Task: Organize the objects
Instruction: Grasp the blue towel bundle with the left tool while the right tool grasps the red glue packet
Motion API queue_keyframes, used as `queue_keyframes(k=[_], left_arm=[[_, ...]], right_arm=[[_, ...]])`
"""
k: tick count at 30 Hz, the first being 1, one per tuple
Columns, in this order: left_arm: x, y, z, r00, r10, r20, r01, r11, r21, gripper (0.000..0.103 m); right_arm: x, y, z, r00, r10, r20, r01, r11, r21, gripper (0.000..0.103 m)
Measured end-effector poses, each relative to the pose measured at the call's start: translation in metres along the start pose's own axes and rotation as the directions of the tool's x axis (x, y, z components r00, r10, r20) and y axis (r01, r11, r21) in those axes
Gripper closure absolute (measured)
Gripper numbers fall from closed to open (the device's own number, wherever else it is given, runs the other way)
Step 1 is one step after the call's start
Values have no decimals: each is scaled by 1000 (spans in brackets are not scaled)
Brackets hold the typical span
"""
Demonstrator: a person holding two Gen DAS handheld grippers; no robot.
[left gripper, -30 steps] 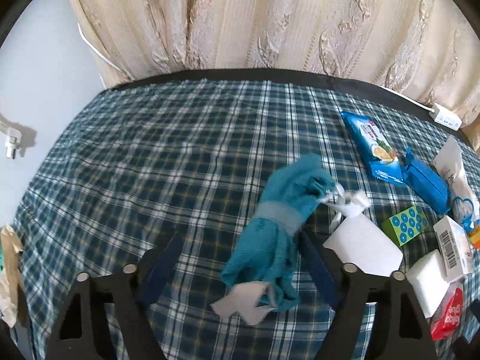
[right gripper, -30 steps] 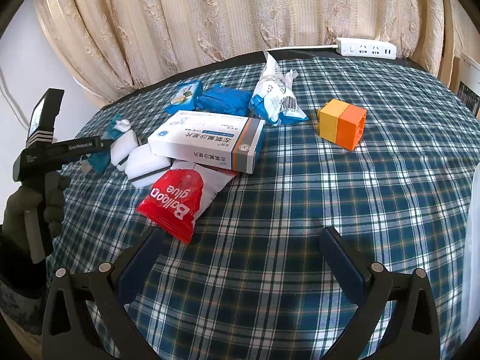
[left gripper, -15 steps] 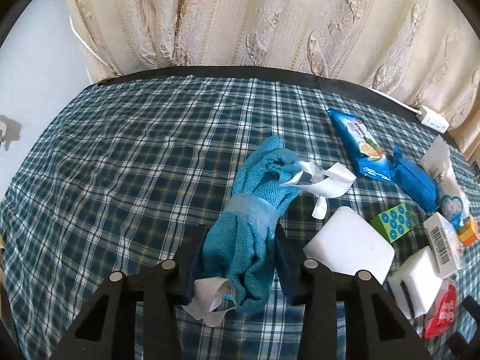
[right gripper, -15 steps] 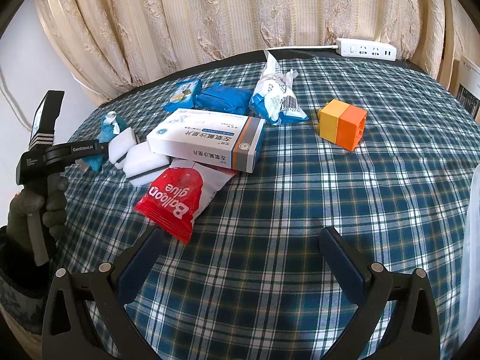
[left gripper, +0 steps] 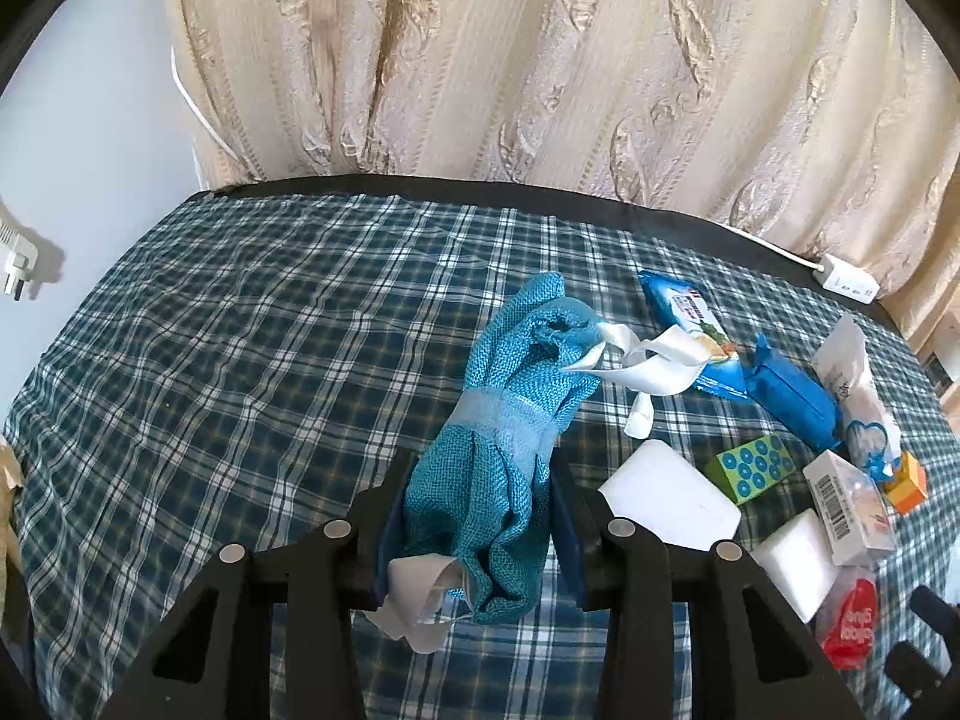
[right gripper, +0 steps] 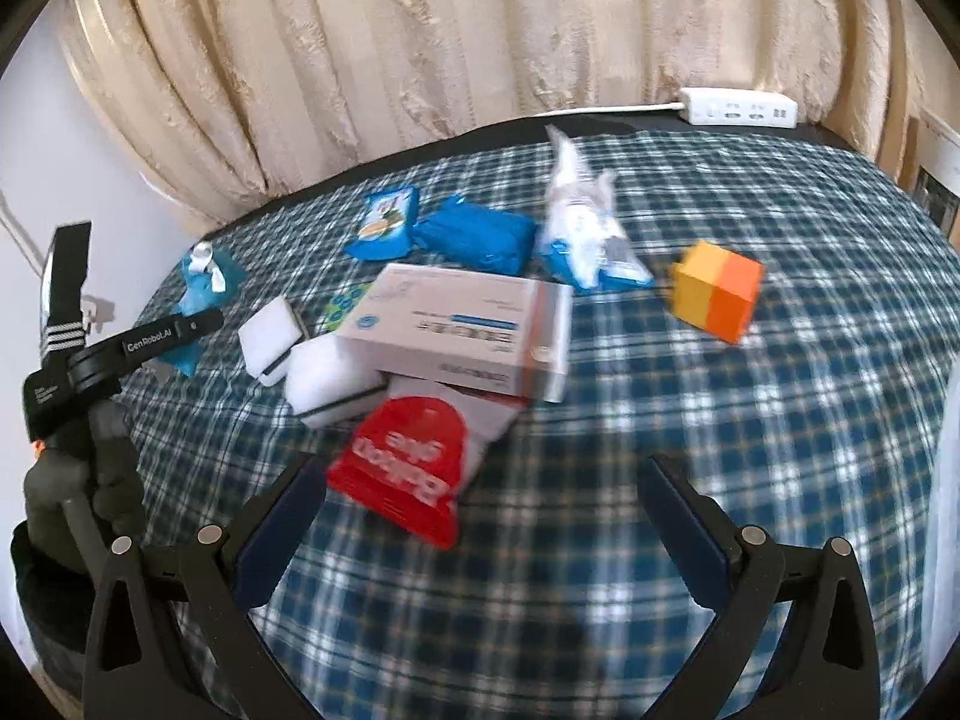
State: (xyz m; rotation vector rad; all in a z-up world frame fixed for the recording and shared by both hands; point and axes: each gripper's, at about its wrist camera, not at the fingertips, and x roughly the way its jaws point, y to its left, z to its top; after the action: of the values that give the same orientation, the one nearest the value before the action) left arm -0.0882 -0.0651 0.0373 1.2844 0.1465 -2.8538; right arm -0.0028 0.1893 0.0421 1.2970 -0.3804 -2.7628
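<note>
L gripper (left gripper: 474,516): jaws clamped on the teal cloth bundle (left gripper: 510,420), pads pressing both sides of its lower half, below the paler band round its middle. White tag hangs from the bundle's near end, white ribbon (left gripper: 648,354) trails off its far end to the right. Bundle's far end tilts away over the plaid cloth of the bench (left gripper: 240,360); can't tell if it touches the cloth.

R gripper (right gripper: 480,516): jaws spread wide, nothing between them, over bare plaid. Right wrist view is blurred. Just ahead of its left finger lies the red glue pouch (right gripper: 408,468), partly under the white medicine box (right gripper: 462,330). White foam blocks (right gripper: 324,384) sit touching the box's left side, a second one just beyond. Green dotted block (left gripper: 756,468) lies behind them, mostly hidden in the right view.

At far left in the right wrist view a gloved hand (right gripper: 90,468) holds the L gripper's handle, teal bundle visible past it.

Further out: orange-yellow cube (right gripper: 714,294) alone to the right, well apart from the box. Behind the box, in a row: blue snack packet (right gripper: 384,222), blue wrapped pack (right gripper: 480,234), white-blue bag (right gripper: 582,234), close together.

Farthest: power strip (right gripper: 738,108) on the bench's dark back edge, cream curtain (left gripper: 540,60) behind, wall plug (left gripper: 18,258) at left.
</note>
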Motion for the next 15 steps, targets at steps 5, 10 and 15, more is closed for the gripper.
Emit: queue_keyframes(k=[5, 10, 15], left_arm=[[-3, 3, 1, 1000, -4, 4, 4, 1000, -13, 59], [-4, 1, 1, 1000, -13, -2, 13, 1000, -16, 59], [-6, -3, 1, 1000, -24, -3, 24, 1000, -5, 59]], right_arm=[[22, 13, 7, 999, -2, -54, 2, 1000, -4, 17], [32, 17, 13, 997, -60, -51, 60, 998, 3, 21], [40, 18, 13, 993, -91, -69, 90, 996, -13, 33]])
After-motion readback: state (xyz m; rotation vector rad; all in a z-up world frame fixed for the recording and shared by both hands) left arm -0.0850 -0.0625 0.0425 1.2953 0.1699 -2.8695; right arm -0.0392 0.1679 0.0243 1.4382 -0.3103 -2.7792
